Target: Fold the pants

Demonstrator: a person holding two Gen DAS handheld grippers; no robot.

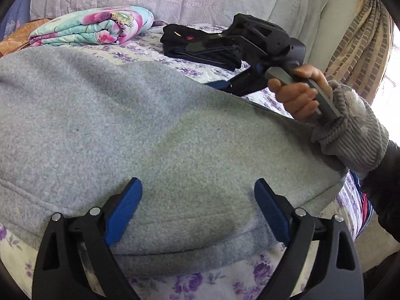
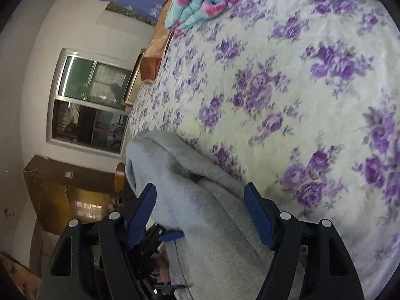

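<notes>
My left claw [image 1: 197,205] hangs wide open over the grey pants [image 1: 150,130] on the bed [image 1: 155,50], pads clear of the fleece, holding nothing. My right claw [image 2: 200,212] is also spread, straddling a raised fold without pinching it. Risk, as I judge it: with nothing pinned, that fold may spring open, or a pad may snag and drag the stack askew.

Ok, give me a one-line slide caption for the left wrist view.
Open left gripper over folded grey pants on the floral bedspread; right gripper held beyond.
</notes>
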